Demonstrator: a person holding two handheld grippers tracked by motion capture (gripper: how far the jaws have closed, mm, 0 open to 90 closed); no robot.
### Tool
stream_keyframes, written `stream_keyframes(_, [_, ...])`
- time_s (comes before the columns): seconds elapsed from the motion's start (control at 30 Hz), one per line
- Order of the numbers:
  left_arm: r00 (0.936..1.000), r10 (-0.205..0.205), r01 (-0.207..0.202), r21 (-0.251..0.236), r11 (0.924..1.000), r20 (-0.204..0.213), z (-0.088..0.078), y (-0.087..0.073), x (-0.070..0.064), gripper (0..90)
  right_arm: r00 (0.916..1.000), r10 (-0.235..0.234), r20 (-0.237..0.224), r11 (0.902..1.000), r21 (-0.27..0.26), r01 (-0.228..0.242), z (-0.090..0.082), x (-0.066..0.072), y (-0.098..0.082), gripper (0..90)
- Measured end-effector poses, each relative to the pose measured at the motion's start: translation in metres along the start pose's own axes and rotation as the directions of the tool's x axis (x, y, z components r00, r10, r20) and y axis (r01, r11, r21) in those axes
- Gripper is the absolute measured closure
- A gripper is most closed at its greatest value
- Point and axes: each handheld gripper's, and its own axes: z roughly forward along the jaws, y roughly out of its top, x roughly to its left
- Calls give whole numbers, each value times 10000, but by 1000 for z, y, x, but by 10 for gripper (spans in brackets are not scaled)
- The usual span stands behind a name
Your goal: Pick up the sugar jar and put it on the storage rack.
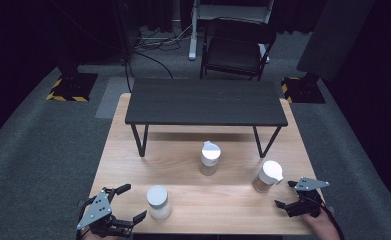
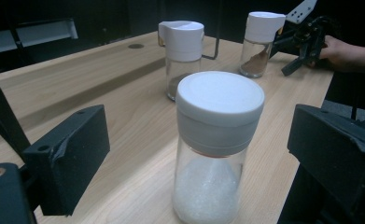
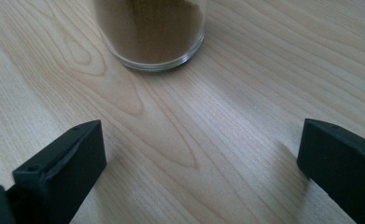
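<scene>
Approach step — both grippers' jaws gape empty: left gripper (image 1: 128,205) faces the salt shaker (image 2: 216,149), right gripper (image 1: 289,196) the brown-spice jar (image 1: 267,177) — each must advance, then close.

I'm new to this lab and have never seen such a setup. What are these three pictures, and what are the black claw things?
A person sits at a wooden table holding a hand-held gripper in each hand: the left gripper and the right gripper. One picture looks down from above. The other two come from cameras riding on the grippers, looking out between their black fingers.

On the table stand three glass shaker jars with white caps and a small black shelf. The left gripper faces the jar of white grains, its fingers wide apart and touching nothing. The right gripper, also open, points at the jar of brown powder. A third jar stands mid-table. Nothing is held.
</scene>
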Motion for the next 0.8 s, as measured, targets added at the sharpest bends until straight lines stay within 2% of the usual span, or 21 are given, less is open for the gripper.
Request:
stream_keyframes(0.1, [10000,52,-52,-38,10000,55,2,1,-2,55,10000,0,1,10000,1,0,0,0,0,10])
stream_keyframes(0.23, [9998,-171,173,-143,9997,89,5,-1,-3,22,10000,1,2,10000,0,-1,0,0,0,10])
stream_keyframes(0.37, [9998,-68,71,-178,9998,193,7,0,-4,22,10000,10,14,10000,3,-10,0,0,0,10])
stream_keyframes(0.47, [9999,103,-101,-149,9998,101,9,2,-8,30,10000,27,15,10000,6,-27,0,0,0,9])
stream_keyframes(0.57, [9997,153,-150,-148,9998,167,16,3,-7,31,10000,27,16,10000,7,-27,0,0,0,9])
stream_keyframes(0.8, [9977,323,-317,-97,9994,603,35,8,-2,31,10000,22,22,10000,10,-22,0,0,0,9])
